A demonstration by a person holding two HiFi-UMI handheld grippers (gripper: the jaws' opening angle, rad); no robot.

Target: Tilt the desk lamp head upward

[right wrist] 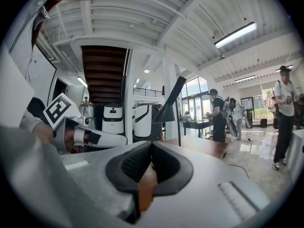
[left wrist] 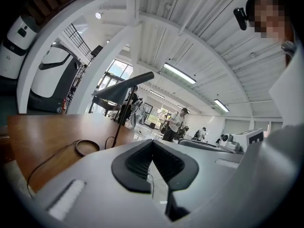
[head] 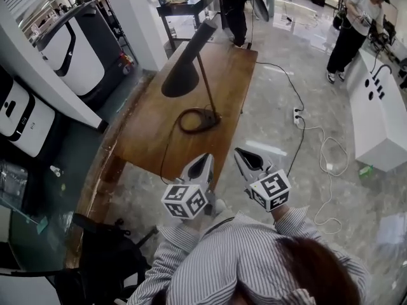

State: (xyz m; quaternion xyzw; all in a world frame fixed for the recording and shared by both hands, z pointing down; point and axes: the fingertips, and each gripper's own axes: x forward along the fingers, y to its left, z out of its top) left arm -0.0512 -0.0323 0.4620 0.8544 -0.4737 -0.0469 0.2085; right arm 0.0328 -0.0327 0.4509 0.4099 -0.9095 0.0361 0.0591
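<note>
A black desk lamp stands on the wooden table point(head: 152, 126). Its cone head point(head: 182, 74) slants down to the left, and its thin stem rises from a ring base point(head: 198, 120). Both grippers hover over the table's near edge, short of the base and touching nothing. My left gripper point(head: 205, 161) is shut and empty, and my right gripper point(head: 245, 157) beside it is also shut and empty. The left gripper view shows the lamp head point(left wrist: 122, 90) and ring base point(left wrist: 86, 147) beyond the closed left gripper point(left wrist: 152, 144). In the right gripper view the lamp head point(right wrist: 172, 106) stands past the right gripper point(right wrist: 152, 147).
A power strip point(head: 296, 117) and a white cable lie on the floor right of the table. A white counter point(head: 381, 116) stands at far right, white machines point(head: 75, 51) at left, a black table point(head: 186, 5) behind. People stand in the background. A dark chair point(head: 108, 253) is at lower left.
</note>
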